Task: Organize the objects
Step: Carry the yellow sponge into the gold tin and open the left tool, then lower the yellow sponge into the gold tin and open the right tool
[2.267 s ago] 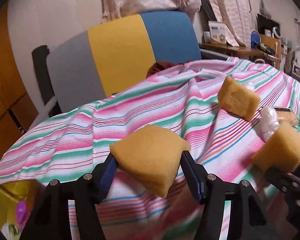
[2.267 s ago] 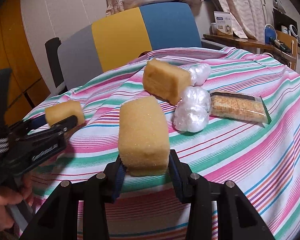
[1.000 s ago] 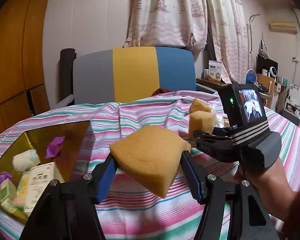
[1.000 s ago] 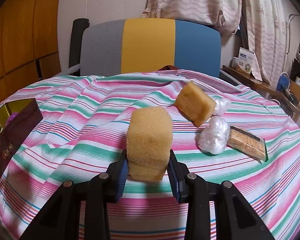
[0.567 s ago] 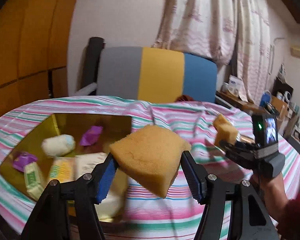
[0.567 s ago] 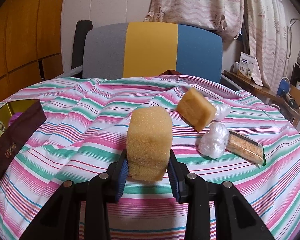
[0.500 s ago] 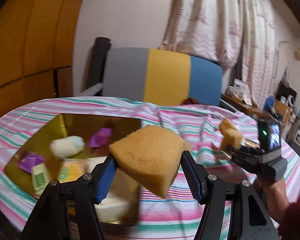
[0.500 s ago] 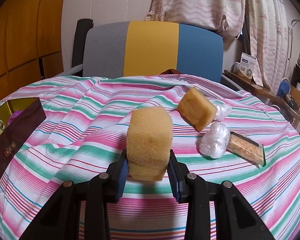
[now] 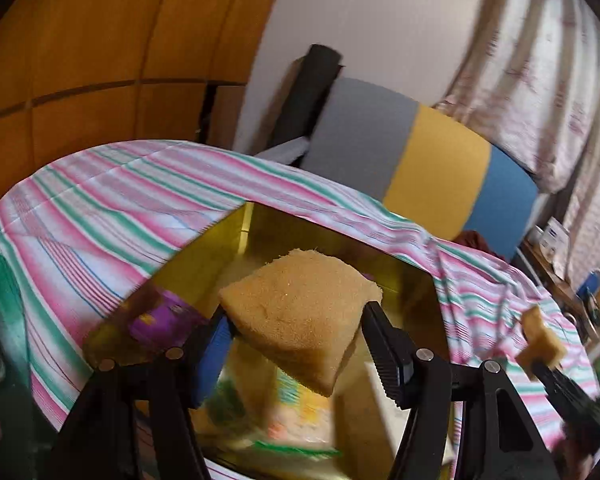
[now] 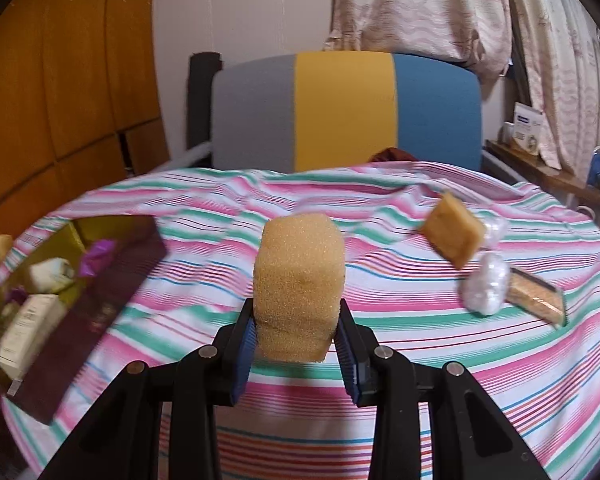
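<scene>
My left gripper [image 9: 300,344] is shut on a flat yellow sponge [image 9: 300,312] and holds it over the open gold-lined box [image 9: 240,240], which has small packets inside. My right gripper [image 10: 298,344] is shut on an upright yellow sponge block [image 10: 298,276] above the striped cloth. The box [image 10: 100,312] lies at the left in the right wrist view. A third sponge [image 10: 454,236] rests on the cloth at the right. The right gripper with its sponge [image 9: 540,340] shows at the right edge of the left wrist view.
Two white wrapped balls [image 10: 486,284] and a cracker packet [image 10: 536,300] lie beside the third sponge. A grey, yellow and blue chair back [image 10: 348,112] stands behind the table. A purple packet [image 9: 160,320] and cartons [image 10: 28,328] lie in the box.
My left gripper has swung left and forward, from beside the box to over it, still holding its sponge. My right gripper has turned left, bringing the box further into view.
</scene>
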Available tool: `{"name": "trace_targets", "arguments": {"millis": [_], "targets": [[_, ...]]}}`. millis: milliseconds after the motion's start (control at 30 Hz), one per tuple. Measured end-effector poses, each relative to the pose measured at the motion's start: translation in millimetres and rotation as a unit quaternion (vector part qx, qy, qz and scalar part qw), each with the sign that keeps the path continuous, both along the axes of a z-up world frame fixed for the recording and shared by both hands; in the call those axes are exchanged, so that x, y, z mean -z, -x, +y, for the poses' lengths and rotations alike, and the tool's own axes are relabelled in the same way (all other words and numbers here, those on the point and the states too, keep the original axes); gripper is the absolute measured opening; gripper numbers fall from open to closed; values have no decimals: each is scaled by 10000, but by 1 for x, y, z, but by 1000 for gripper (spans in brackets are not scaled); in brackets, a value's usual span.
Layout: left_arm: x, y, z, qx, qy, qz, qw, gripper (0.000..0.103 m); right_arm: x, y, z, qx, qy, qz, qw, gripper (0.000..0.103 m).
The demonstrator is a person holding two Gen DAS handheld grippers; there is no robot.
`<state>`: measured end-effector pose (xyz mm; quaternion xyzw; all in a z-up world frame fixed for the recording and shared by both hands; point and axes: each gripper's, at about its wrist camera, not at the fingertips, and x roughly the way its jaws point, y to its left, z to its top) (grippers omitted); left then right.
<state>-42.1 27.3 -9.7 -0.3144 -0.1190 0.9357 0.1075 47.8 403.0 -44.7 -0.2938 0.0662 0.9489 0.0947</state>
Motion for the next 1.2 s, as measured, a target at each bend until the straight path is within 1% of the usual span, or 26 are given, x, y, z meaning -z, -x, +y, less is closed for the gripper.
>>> {"name": "trace_targets", "arguments": {"millis": [100, 233, 333, 400, 467, 533, 600, 667, 733, 867, 1033, 1200], "targets": [[3, 18, -14, -179, -33, -194, 9996, 65, -7, 0, -20, -197, 227, 149, 9994, 36], [11, 43, -32, -341, -157, -586, 9976, 66, -15, 1, -42, -421, 408, 270, 9979, 36], [16, 59, -39, -434, -235, -801, 9956, 67, -19, 0, -54, -524, 625, 356, 9960, 36], [21, 67, -41, -442, -325, -964, 9938, 73, -21, -1, -60, -584, 731, 395, 9948, 36], [24, 70, -44, -544, -399, -1082, 9918, 89, -21, -1, -67, -656, 808, 390, 9938, 36], [27, 66, -47, -589, -530, -1054, 9913, 92, -20, -3, -72, -704, 859, 375, 9931, 36], [27, 61, -47, -580, -541, -1039, 9914, 94, -21, -4, -77, -749, 926, 371, 9922, 36], [27, 53, -46, -565, -483, -978, 9924, 97, -21, -3, -80, -796, 1012, 364, 9910, 36], [25, 43, -42, -502, -370, -826, 9946, 98, -22, -2, -84, -857, 1076, 353, 9899, 36], [19, 12, -29, -361, -31, -354, 9987, 102, -25, 3, -97, -1029, 1091, 338, 9881, 36], [13, -19, -15, -256, 222, 127, 9993, 103, -28, 11, -113, -1240, 1088, 281, 9859, 36], [9, -44, -7, -128, 390, 458, 9981, 103, -30, 28, -129, -1412, 1080, 176, 9839, 36]]}}
